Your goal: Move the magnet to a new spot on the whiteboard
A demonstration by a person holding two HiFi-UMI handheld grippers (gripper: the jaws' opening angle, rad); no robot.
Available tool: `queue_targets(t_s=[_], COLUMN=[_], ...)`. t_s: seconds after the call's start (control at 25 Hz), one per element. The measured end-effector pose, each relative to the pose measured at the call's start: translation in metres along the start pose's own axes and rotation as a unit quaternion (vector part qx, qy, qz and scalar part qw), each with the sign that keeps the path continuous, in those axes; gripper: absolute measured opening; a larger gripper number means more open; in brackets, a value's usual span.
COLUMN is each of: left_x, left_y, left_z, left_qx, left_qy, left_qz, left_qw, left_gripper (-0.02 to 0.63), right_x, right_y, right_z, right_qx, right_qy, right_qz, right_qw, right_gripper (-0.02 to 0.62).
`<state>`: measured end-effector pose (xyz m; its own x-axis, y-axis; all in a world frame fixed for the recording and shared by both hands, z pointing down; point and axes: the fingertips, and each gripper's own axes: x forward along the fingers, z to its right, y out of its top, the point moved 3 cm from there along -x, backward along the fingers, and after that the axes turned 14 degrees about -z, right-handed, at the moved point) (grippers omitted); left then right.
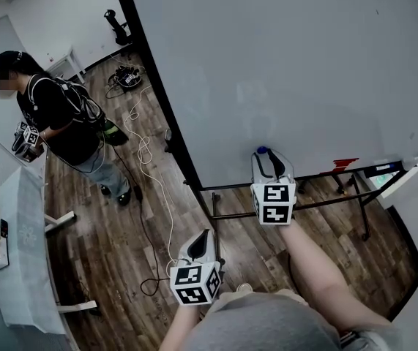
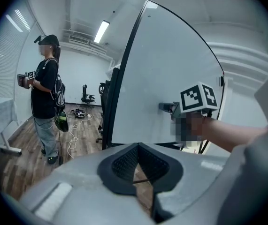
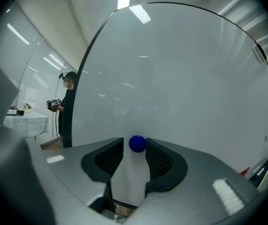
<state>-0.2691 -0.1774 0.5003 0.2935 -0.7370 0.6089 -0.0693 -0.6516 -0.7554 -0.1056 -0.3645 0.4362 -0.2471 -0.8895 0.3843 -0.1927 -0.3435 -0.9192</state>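
Left gripper point(image 1: 203, 234): held low over the wooden floor point(image 1: 121, 247), fingers closed tip to tip, holding nothing. Right gripper point(image 1: 271, 156): raised to the whiteboard point(image 1: 282, 64), fingers spread wide. Magnet point(image 3: 137, 144): small, round, blue, stuck low on the whiteboard's face between the right fingertips, which stand apart and do not clamp it. Marker tray point(image 1: 384, 168): along the board's lower edge, to the right. Second person point(image 1: 55, 115): standing well off to the left near a cloth-covered bench point(image 1: 18, 254).
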Motion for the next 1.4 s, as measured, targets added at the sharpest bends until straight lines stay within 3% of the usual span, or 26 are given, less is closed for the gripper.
queue_targets(t_s=[0.36, 1.4], left_x=[-0.007, -0.01], left_y=[-0.004, -0.002], left_z=[-0.011, -0.003], left_qx=[-0.008, 0.003], left_qy=[0.017, 0.011], left_qz=[0.0, 0.007], left_qw=[0.9998, 0.9999], left_gripper=[0.003, 0.004], right_x=[-0.002, 0.004], right_y=[-0.002, 0.004], right_z=[0.0, 0.005], right_qx=[0.01, 0.019], right_qy=[-0.036, -0.025], right_qz=[0.009, 0.008], right_qw=[0.999, 0.999], right_gripper=[0.13, 0.123])
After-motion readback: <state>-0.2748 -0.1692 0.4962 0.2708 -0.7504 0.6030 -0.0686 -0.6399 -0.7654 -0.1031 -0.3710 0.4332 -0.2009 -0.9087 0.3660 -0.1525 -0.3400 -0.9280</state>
